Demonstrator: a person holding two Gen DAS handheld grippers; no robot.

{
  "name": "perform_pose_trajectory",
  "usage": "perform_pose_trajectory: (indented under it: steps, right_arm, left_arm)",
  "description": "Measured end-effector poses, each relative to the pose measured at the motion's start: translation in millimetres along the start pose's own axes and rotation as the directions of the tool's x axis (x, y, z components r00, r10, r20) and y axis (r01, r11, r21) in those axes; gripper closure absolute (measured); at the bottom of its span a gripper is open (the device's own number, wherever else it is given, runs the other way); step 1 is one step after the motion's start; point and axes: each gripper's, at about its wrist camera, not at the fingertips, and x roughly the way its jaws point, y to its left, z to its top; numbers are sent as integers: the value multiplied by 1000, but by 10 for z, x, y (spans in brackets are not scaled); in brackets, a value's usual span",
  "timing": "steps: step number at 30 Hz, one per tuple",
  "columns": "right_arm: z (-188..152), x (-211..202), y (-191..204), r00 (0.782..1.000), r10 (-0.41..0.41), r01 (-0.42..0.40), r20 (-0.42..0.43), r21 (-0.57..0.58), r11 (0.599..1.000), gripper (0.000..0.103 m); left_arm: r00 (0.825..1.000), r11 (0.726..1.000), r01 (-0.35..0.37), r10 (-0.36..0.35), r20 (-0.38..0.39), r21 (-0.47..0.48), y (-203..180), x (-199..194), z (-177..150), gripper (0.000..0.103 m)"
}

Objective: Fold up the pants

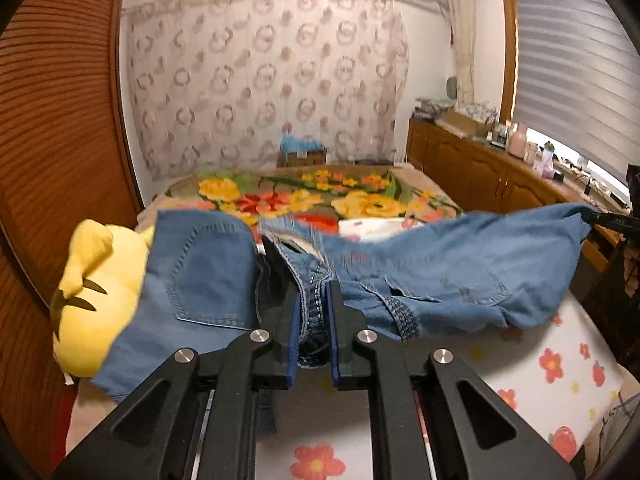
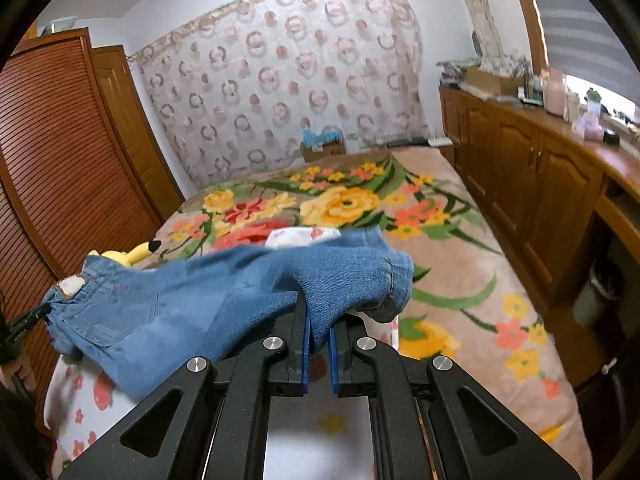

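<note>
The blue denim pants (image 1: 452, 268) hang in the air above the bed, stretched between my two grippers. My left gripper (image 1: 310, 280) is shut on the bunched waistband, with a back pocket (image 1: 208, 268) hanging to its left. My right gripper (image 2: 318, 312) is shut on the leg-hem end of the pants (image 2: 224, 292); the hem cuff (image 2: 394, 284) droops over its right finger. In the right wrist view the waistband's leather patch (image 2: 72, 284) is at far left by the other gripper's tip (image 2: 28, 318). The right gripper's tip shows in the left wrist view (image 1: 612, 220).
A yellow plush toy (image 1: 92, 300) lies at the bed's left side, beside a slatted wooden wardrobe (image 1: 52, 140). A flowered blanket (image 2: 400, 216) covers the bed, with a white flower-print sheet (image 1: 532, 364) below the pants. Wooden cabinets (image 2: 532, 184) with clutter on top run along the right.
</note>
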Motion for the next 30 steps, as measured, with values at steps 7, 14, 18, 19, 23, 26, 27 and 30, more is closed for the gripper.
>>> perform_pose_trajectory:
  steps: [7, 14, 18, 19, 23, 26, 27, 30]
  right_arm:
    - [-304, -548, 88, 999, 12, -11, 41, -29, 1000, 97]
    - [-697, -1094, 198, 998, 21, -18, 58, -61, 998, 97]
    - [-925, -1393, 255, 997, 32, -27, 64, -74, 997, 97]
    - [-981, -1462, 253, 997, 35, -30, 65, -74, 997, 97]
    - [-1217, -1584, 159, 998, 49, -47, 39, -50, 998, 97]
    - [-1423, -1540, 81, 999, 39, -39, -3, -32, 999, 97]
    - [-1445, -1526, 63, 999, 36, -36, -12, -24, 999, 97]
    - [-1550, -1495, 8, 999, 29, -28, -33, 3, 1000, 97]
  left_arm:
    - [999, 1000, 3, -2, 51, -24, 135, -474, -170, 94]
    - [997, 1000, 15, -14, 71, -23, 169, -920, -469, 95]
    - [996, 999, 23, -20, 82, -39, 201, -1177, -659, 95]
    - [996, 999, 22, -19, 82, -46, 215, -1236, -718, 95]
    - [999, 997, 45, -43, 27, -64, 249, -1271, -982, 95]
    - [999, 998, 34, -35, -19, -47, 196, -1202, -1154, 95]
    - [999, 998, 34, -36, -35, -46, 186, -1168, -1213, 95]
    - [999, 999, 5, -8, -52, -50, 162, -1179, -1311, 95]
